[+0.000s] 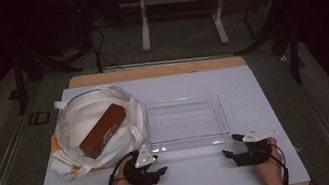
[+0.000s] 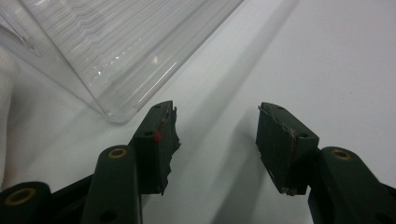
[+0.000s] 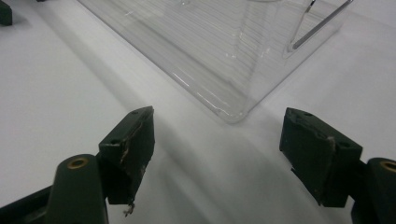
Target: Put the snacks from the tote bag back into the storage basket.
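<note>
**Box still bagged, tray still bare**

While both grippers rest on the white table cover [image 1: 253, 88] near its front edge, nothing of the work appears done yet. Judging from how things lie, the job is to move the brown box [image 1: 103, 129] from the white tote bag [image 1: 75, 118] into the clear plastic tray [image 1: 185, 122], and all of that is left: the box sits inside the bag's open mouth, and the tray holds nothing.

Left gripper [image 1: 157, 166] lies just in front of the tray's near left corner, close to the bag's edge; its 2 jaws stand partly apart with bare cover between them, gripping nothing. Right gripper [image 1: 230, 146] lies off the tray's near right corner, its jaws spread wider and equally empty. Neither touches the tray, bag or box.

That box is long, narrow and rectangular, reddish brown with a paler top face, lying at a slant across the bag with 1 end toward the tray. It looks rigid and easy to pinch across its narrow width. Bag cloth is rumpled around it, and 1 strap loops loose toward the front edge.
</note>
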`<action>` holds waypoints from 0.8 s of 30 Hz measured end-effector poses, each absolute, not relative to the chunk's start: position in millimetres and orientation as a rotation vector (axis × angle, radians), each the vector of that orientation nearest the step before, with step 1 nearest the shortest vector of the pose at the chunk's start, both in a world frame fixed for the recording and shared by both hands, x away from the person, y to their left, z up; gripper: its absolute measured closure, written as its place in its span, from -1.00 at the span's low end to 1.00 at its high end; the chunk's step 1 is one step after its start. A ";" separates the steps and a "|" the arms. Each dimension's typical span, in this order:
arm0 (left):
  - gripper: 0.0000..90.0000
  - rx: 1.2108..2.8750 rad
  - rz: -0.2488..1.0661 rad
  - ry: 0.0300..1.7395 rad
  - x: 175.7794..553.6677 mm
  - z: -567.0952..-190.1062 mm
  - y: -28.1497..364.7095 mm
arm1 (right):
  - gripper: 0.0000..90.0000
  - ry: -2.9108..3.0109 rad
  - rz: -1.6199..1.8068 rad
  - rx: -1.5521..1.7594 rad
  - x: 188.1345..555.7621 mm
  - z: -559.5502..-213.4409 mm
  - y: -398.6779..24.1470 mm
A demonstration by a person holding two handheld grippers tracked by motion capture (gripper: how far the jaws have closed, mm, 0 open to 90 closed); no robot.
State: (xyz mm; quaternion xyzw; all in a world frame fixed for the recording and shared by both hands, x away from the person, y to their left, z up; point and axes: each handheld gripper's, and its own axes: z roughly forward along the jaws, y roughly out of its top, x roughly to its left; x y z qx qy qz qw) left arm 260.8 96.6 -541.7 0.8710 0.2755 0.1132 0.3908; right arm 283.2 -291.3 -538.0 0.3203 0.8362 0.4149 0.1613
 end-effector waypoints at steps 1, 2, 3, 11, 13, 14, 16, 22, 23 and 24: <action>0.05 2.213 0.288 0.700 260.7 -541.8 96.6 | -0.48 2.387 1.188 0.909 282.5 -538.0 -291.2; 0.05 2.213 0.288 0.700 260.8 -541.7 96.6 | -0.53 2.389 1.196 0.897 282.3 -538.0 -291.3; 0.05 2.213 0.288 0.700 260.7 -541.8 96.6 | -0.54 2.390 1.200 0.896 282.0 -537.9 -291.5; 0.05 2.216 0.294 0.700 260.2 -541.6 96.3 | -0.54 2.380 1.200 0.894 281.4 -537.7 -291.8; 0.05 2.213 0.293 0.705 260.2 -541.5 96.2 | -0.54 2.378 1.208 0.894 281.1 -537.6 -292.2; 0.05 2.214 0.294 0.705 260.0 -541.5 96.0 | -0.55 2.376 1.214 0.890 280.9 -537.5 -292.5; 0.05 2.214 0.294 0.708 260.0 -541.3 96.0 | -0.54 2.371 1.223 0.884 280.3 -537.3 -293.2; 0.11 2.216 0.267 0.707 259.8 -538.9 96.0 | -0.54 2.356 1.236 0.874 279.0 -537.0 -294.0; 0.11 2.221 0.264 0.701 259.5 -538.2 96.0 | -0.54 2.354 1.237 0.879 278.6 -536.9 -294.0; 0.11 2.228 0.264 0.697 259.0 -537.7 95.2 | -0.54 2.350 1.241 0.878 278.4 -536.9 -294.1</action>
